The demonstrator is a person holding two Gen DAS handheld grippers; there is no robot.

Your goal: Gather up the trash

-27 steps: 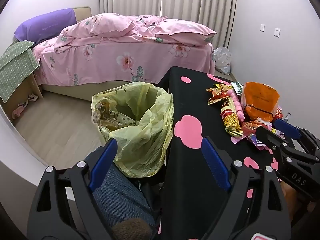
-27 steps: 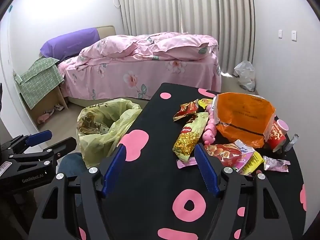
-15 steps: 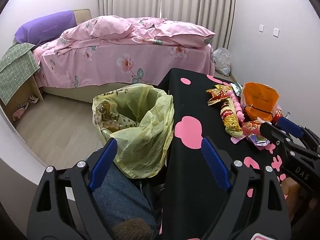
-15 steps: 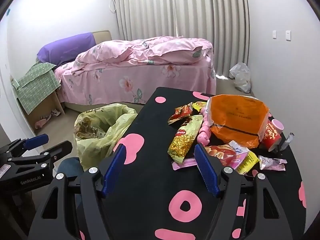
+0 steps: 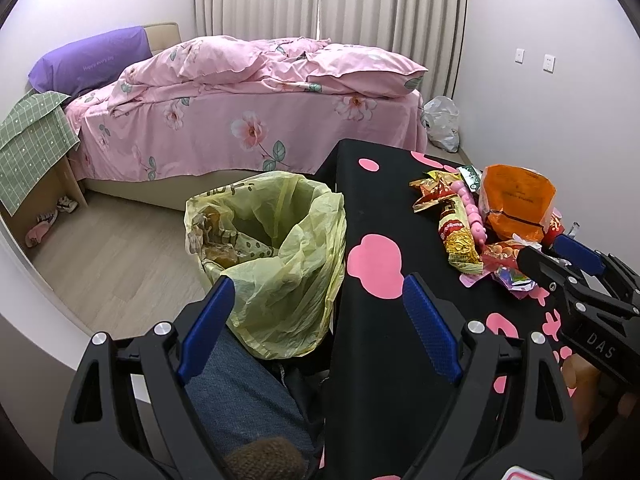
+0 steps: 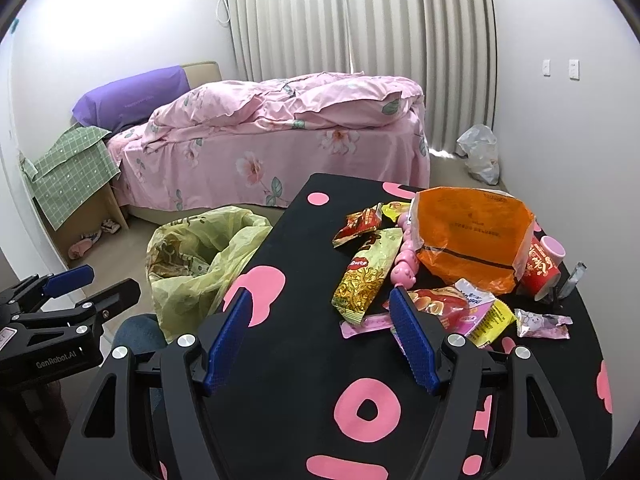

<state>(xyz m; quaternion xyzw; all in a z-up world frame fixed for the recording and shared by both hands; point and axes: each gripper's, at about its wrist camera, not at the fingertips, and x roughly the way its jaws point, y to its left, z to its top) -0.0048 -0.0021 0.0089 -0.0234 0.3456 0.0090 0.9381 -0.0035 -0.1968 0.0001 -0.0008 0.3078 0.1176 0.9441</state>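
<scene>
both jaws wide apart, nothing between them. left hand-held gripper (image 5: 316, 320) hangs over the yellow-lined trash bin (image 5: 272, 256) beside the black tabletop (image 6: 304, 264). right hand-held gripper (image 6: 320, 336) near the snack wrappers (image 6: 366, 276), orange bag (image 6: 468, 240), red cup (image 6: 544, 264).

Black table (image 6: 288, 360) with pink blotches, snack wrappers (image 6: 366, 276), orange bag (image 6: 472, 240) (crumpled), red cup (image 6: 542, 268) piled at right

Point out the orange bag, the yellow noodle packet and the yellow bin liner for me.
orange bag (image 6: 472, 236), right wrist view, middle of its front face
yellow noodle packet (image 6: 362, 280), right wrist view, printed middle
yellow bin liner (image 5: 296, 280), left wrist view, outer side below rim
</scene>
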